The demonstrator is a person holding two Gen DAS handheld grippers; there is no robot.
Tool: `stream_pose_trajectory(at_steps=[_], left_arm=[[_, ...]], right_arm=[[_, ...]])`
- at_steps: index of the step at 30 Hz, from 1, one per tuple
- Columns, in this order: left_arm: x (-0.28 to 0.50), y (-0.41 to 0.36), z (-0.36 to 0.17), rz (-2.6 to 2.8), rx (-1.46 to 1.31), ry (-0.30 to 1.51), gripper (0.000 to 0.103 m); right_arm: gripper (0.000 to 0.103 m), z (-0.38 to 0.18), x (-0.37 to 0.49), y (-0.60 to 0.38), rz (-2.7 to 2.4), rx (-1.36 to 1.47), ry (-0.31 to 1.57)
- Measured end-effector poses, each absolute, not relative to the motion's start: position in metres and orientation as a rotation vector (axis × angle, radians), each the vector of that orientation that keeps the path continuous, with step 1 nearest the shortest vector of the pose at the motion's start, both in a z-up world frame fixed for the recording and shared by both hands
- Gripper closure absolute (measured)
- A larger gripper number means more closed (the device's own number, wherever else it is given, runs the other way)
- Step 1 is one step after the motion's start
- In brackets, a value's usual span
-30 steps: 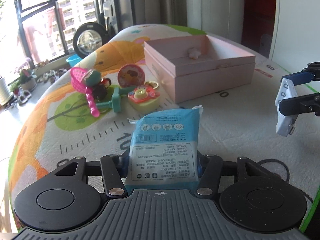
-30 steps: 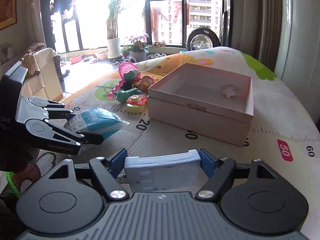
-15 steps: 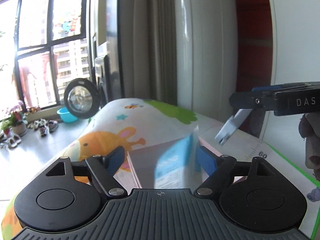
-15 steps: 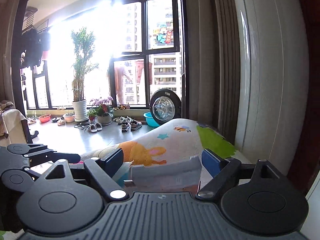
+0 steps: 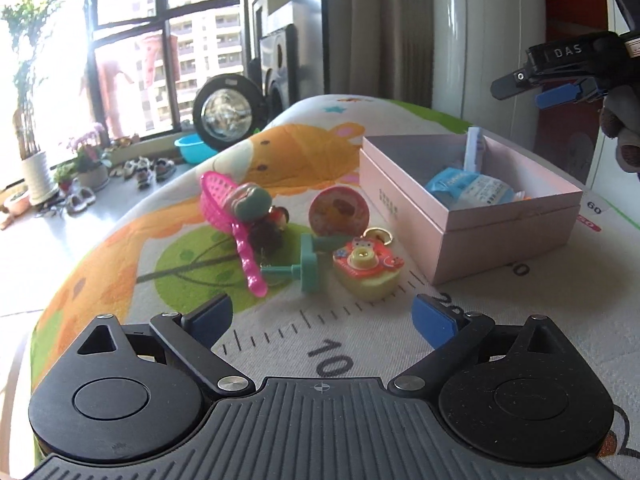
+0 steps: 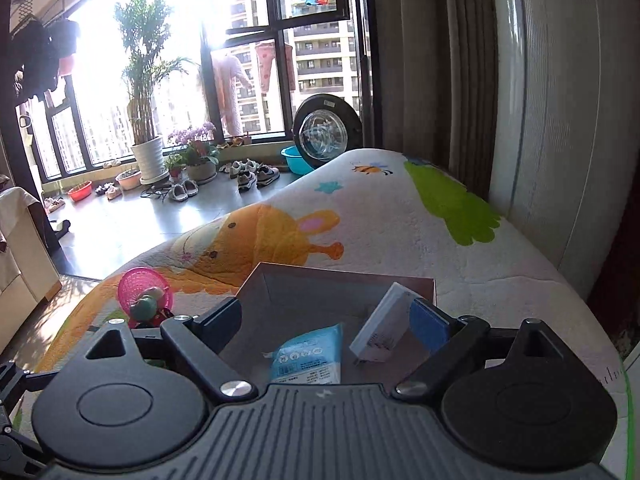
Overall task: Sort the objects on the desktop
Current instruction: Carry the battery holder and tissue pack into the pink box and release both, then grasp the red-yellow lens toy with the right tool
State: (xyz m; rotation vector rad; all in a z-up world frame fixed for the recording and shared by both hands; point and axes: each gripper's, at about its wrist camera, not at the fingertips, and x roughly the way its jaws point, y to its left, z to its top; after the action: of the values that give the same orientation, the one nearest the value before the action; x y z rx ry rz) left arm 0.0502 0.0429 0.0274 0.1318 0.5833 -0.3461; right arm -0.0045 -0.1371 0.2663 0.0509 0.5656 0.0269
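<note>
Since a second ago both carried items have left the tongs and now sit in the shallow pale pink cardboard box (image 5: 504, 220): the blue-and-white soft plastic packet (image 5: 466, 190), then pinched by the left gripper (image 5: 322, 316), lies flat on the box floor; the white flat rectangular block (image 6: 382, 328), then in the right gripper (image 6: 326, 320), leans tilted on one edge against the box's far wall; left jaws have just been opening and stand spread wide, nothing between them, only the printed play mat (image 5: 360, 344) with its ruler marks visible below; right jaws have likewise just been opening and stand spread, hovering over the box; the white block shows just beside the inner face of the right-hand blue pad, contact cannot be told; packet visible between the jaws but lower down, on the box floor; in the left wrist view the right gripper shows at upper right, above the box's far corner; still out on the mat, left of the box, a loose cluster: pink plastic mesh scoop (image 5: 228, 208) with a green rounded toy (image 5: 250, 200) resting on it, a dark small figure (image 5: 266, 232) touching the scoop handle, a round pink printed disc (image 5: 338, 212), a teal plastic peg-shaped toy (image 5: 306, 268), a yellow-and-red toy camera (image 5: 366, 270) nearest the box; the camera is close to the box's near corner but apart from it.
</note>
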Motion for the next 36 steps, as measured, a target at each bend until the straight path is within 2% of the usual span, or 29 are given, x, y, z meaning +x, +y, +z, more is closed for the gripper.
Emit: stream_pose_trajectory(at_steps=[5, 8, 9, 13, 18, 21, 22, 23, 24, 30, 32, 36], left_arm=[[0.045, 0.053, 0.020, -0.354, 0.092, 0.598, 0.002], [0.049, 0.055, 0.019, -0.317, 0.087, 0.606, 0.002], [0.050, 0.056, 0.020, -0.300, 0.088, 0.600, 0.002], [0.053, 0.067, 0.024, -0.236, 0.091, 0.572, 0.001], [0.051, 0.086, 0.022, -0.216, 0.038, 0.615, 0.001], [0.044, 0.094, 0.022, -0.216, 0.023, 0.615, 0.001], [0.043, 0.097, 0.022, -0.216, 0.019, 0.615, 0.001], [0.042, 0.099, 0.022, -0.216, 0.016, 0.617, 0.001], [0.041, 0.100, 0.022, -0.217, 0.015, 0.619, 0.001], [0.036, 0.094, 0.022, -0.256, 0.014, 0.633, 0.001], [0.034, 0.089, 0.022, -0.269, 0.021, 0.639, 0.001], [0.032, 0.077, 0.021, -0.271, 0.057, 0.656, 0.001]], right_arm=[[0.014, 0.251, 0.026, -0.147, -0.005, 0.156, 0.632], [0.016, 0.254, 0.032, -0.116, 0.076, 0.133, 0.646], [0.016, 0.256, 0.036, -0.095, 0.129, 0.112, 0.659], [0.030, 0.254, 0.054, -0.022, 0.281, 0.031, 0.730], [0.030, 0.220, 0.095, 0.057, 0.246, -0.257, 0.784], [0.031, 0.197, 0.112, 0.065, 0.201, -0.308, 0.838], [0.037, 0.194, 0.113, 0.065, 0.204, -0.306, 0.852], [0.052, 0.191, 0.112, 0.065, 0.221, -0.298, 0.872], [0.058, 0.191, 0.106, 0.066, 0.242, -0.297, 0.877], [0.071, 0.205, 0.044, 0.078, 0.376, -0.386, 0.811], [0.086, 0.213, 0.025, 0.074, 0.446, -0.348, 0.840], [0.087, 0.214, -0.016, 0.062, 0.508, -0.351, 0.863]])
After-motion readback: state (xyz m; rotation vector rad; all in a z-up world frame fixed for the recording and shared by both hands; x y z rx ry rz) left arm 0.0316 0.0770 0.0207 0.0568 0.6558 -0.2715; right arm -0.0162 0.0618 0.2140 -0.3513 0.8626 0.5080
